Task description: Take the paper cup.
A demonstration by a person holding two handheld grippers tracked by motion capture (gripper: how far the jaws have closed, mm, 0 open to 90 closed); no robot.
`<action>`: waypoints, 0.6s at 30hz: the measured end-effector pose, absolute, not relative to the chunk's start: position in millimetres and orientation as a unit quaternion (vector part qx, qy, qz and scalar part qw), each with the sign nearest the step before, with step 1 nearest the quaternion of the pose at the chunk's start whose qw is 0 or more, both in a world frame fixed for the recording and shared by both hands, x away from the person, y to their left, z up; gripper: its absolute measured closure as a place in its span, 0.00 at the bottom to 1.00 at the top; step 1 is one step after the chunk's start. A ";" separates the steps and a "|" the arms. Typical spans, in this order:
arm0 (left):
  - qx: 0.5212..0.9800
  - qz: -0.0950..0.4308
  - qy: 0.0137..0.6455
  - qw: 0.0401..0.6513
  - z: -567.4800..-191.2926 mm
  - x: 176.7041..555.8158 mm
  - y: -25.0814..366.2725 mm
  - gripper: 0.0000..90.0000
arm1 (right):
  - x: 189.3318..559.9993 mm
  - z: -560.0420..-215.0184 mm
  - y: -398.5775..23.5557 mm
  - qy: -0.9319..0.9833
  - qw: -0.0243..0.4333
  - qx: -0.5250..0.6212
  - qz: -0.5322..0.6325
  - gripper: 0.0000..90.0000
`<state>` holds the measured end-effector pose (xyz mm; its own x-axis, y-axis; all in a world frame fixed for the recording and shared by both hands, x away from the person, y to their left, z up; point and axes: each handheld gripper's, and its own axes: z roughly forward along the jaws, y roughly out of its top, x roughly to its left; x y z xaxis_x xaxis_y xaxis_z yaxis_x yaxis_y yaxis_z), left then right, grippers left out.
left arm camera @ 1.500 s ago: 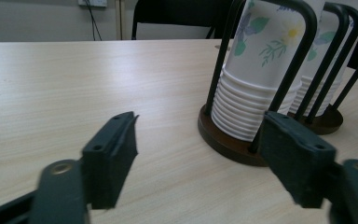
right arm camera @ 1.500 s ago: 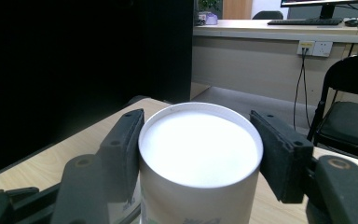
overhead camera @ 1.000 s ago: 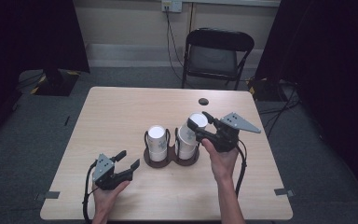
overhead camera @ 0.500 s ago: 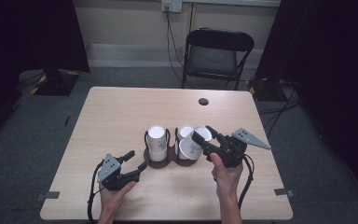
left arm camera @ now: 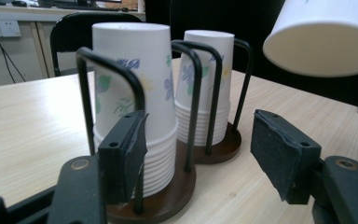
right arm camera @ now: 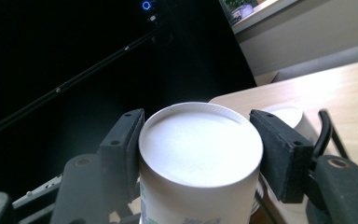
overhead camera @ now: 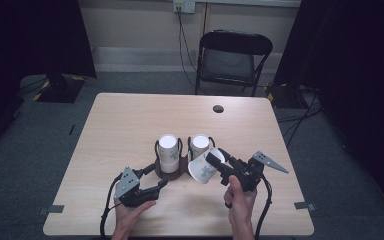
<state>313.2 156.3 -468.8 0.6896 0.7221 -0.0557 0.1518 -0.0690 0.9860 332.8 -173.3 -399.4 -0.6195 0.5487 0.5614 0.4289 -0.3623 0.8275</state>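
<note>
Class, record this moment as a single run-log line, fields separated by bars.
right gripper: shut on paper cup, tilted | left gripper: open, facing cup holder | cup stacks: two, upright in holder

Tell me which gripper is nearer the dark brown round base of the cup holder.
Left. The left gripper sits at the dark brown round base, jaws open toward its near rim. The right gripper stands to its right, shut on a tilted white paper cup.
</note>
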 end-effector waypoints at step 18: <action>0.703 0.218 0.272 0.620 -471.8 308.3 124.7 0.57 | 324.8 -429.0 -147.8 0.543 -0.034 0.442 0.713 0.42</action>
